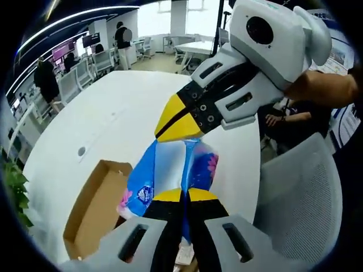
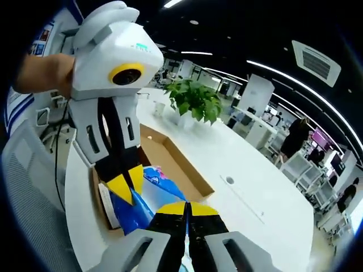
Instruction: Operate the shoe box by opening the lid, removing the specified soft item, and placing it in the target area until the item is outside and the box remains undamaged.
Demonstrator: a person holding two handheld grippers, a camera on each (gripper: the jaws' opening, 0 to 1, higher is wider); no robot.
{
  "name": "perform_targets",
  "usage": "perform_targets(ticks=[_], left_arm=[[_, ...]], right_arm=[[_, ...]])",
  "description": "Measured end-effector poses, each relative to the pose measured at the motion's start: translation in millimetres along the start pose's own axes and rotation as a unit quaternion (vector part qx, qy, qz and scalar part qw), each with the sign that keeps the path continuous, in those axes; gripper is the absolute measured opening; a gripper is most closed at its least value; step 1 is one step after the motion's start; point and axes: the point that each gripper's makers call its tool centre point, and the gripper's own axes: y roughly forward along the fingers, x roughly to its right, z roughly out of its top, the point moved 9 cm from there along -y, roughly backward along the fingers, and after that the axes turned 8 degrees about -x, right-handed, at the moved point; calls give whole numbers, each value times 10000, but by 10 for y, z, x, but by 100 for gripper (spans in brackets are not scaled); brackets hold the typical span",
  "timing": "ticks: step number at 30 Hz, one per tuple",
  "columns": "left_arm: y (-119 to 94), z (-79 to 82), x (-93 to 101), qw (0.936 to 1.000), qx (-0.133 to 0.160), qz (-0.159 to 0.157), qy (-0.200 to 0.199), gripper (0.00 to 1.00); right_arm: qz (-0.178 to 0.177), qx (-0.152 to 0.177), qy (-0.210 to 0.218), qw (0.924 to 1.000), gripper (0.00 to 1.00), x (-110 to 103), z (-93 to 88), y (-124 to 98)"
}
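A soft blue-and-white tissue pack (image 1: 170, 164) hangs above the white table (image 1: 113, 113), lifted over the open cardboard shoe box (image 1: 105, 165). My left gripper (image 1: 184, 195) is shut on the pack's near end. My right gripper (image 1: 176, 122) comes in from the upper right and is shut on its far end. In the right gripper view, my right gripper (image 2: 187, 208) pinches the pack (image 2: 161, 192) from below. There the left gripper (image 2: 127, 184) clamps the pack from the left, over the box (image 2: 181, 164). The box's lid is hidden.
A grey mesh chair (image 1: 300, 192) stands close at the table's edge. A potted plant (image 2: 195, 99) sits on the table beyond the box. A round cable port (image 2: 229, 181) lies in the tabletop. Office desks and people are far behind.
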Motion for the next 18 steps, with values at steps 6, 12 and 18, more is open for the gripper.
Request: perform_targets(ticks=[6, 12, 18], left_arm=[[90, 161, 42, 9998, -6, -75, 204, 0], [184, 302, 79, 9993, -10, -157, 327, 0], [290, 435, 135, 9986, -63, -237, 469, 0]], right_arm=[[-123, -36, 135, 9998, 0, 86, -122, -96], [-241, -58, 292, 9993, 0, 177, -237, -178], [-354, -87, 436, 9984, 0, 234, -352, -249]])
